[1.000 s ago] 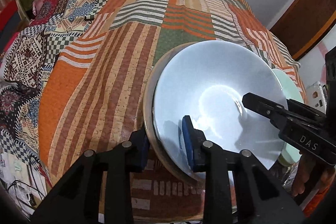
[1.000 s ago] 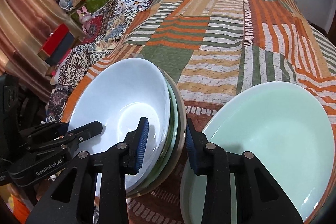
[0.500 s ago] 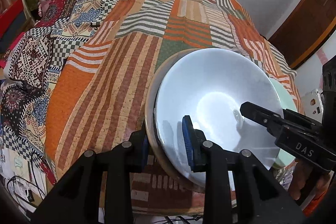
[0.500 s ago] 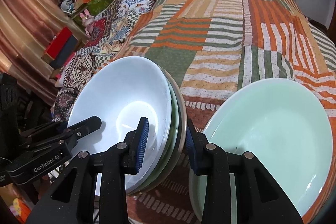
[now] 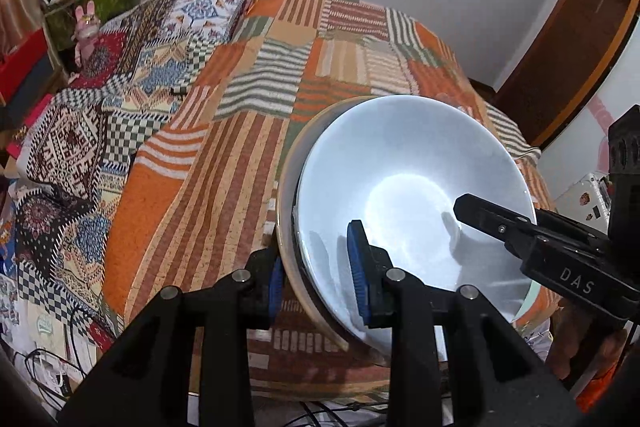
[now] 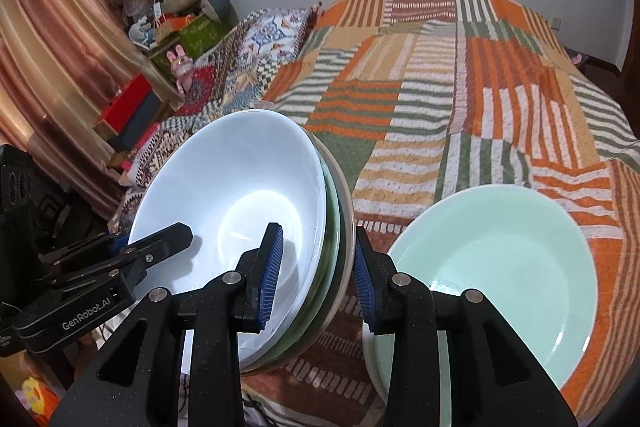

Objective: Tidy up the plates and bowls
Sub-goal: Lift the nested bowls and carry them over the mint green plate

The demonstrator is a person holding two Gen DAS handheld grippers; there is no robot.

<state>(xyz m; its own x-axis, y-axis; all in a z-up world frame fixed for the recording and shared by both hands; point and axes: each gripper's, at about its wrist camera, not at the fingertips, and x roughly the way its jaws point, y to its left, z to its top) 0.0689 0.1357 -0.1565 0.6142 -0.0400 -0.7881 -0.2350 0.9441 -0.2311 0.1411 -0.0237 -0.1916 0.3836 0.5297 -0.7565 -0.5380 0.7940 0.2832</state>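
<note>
Right wrist: both tools (image 6: 316,269) (image 5: 316,281) clamp glossy round stacked bowls (image 6: 240,195).

I see a glossy, smooth white bowl (image 6: 236,211), probably ceramic, beside a glossy pale-green plate (image 6: 500,267). Under them lies a matt, rough woven patchwork bedspread (image 6: 440,99). My gripper pads (image 6: 271,267) are ribbed blue rubber.
</note>
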